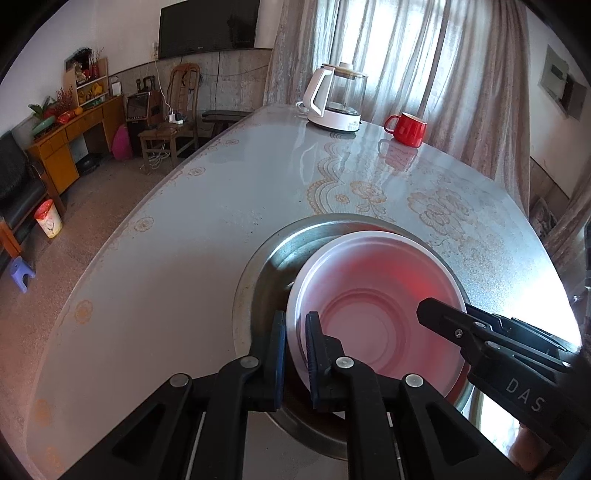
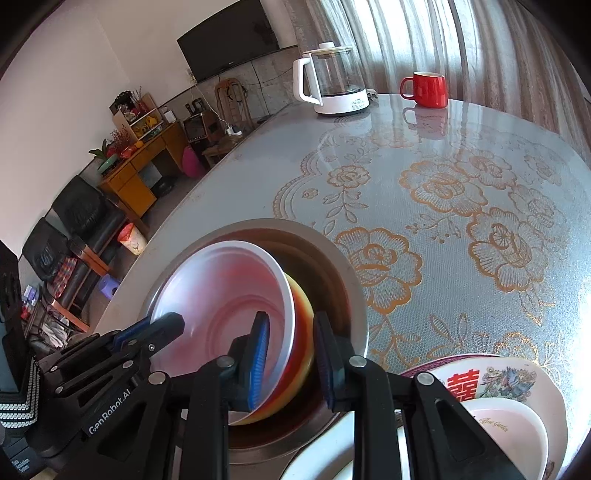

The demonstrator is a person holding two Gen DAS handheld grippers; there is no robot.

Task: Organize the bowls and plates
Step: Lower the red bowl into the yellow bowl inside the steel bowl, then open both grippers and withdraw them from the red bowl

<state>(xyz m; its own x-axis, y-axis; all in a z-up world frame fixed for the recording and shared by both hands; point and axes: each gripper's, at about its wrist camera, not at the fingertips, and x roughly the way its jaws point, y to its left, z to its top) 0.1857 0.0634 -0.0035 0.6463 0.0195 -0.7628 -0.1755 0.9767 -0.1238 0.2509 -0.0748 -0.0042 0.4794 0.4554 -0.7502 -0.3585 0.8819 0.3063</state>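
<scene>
both tools on bowl point(image 1: 373, 314) rim: left tool point(image 1: 295, 354) pinching it, right tool point(image 2: 291, 354) narrow around it, over steel basin point(image 1: 266, 258); plates point(image 2: 517, 398) lower right still unsorted, so early days

Setting: living and dining room of a home. Evidence: wall-mounted television point(image 1: 208, 27); full-length curtains point(image 1: 406, 55) over a bright window; round desk point(image 1: 184, 240) under a lace-pattern floral cover, bearing a glass electric kettle point(image 1: 338, 98) and a red mug point(image 1: 406, 129); wooden sideboard point(image 1: 74, 140) with flowers and ornaments; wooden chair point(image 1: 181, 96); black armchairs point(image 2: 81, 218); small bin point(image 1: 48, 218); purple stool point(image 1: 22, 273); terrazzo floor.
</scene>
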